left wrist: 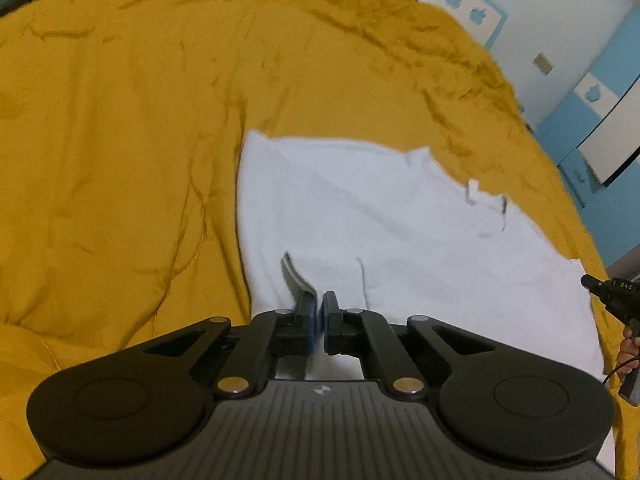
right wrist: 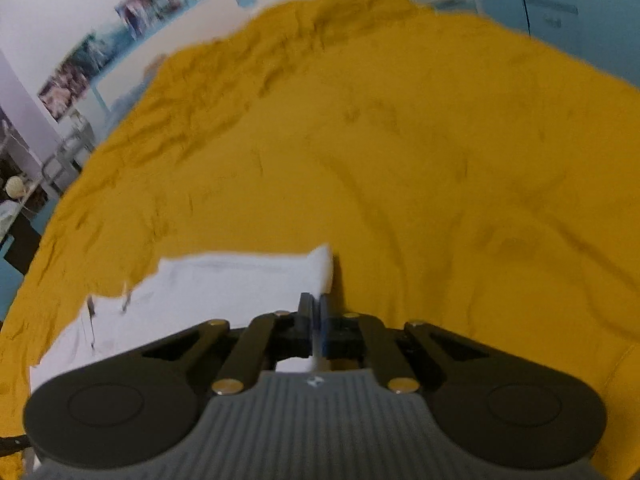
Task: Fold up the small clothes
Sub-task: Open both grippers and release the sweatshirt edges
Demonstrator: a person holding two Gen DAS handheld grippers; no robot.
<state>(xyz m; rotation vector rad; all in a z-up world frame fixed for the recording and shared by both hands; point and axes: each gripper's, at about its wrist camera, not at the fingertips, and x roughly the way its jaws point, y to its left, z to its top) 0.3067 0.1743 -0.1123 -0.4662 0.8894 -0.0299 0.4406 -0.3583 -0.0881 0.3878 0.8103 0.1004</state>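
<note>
A small white garment (left wrist: 380, 232) lies spread on a mustard-yellow bedspread (left wrist: 120, 140). My left gripper (left wrist: 320, 312) is shut on the garment's near edge, with a grey strip of cloth sticking up beside the left finger. In the right wrist view, my right gripper (right wrist: 318, 312) is shut on the white garment (right wrist: 208, 284) at its right corner, over the yellow bedspread (right wrist: 400, 140). The tip of the right gripper also shows at the right edge of the left wrist view (left wrist: 612, 296).
The yellow bedspread is wrinkled along its far edge. Blue and white walls with pictures (right wrist: 152, 0) stand behind the bed. Shelves with clutter (right wrist: 24, 184) are at the far left of the right wrist view.
</note>
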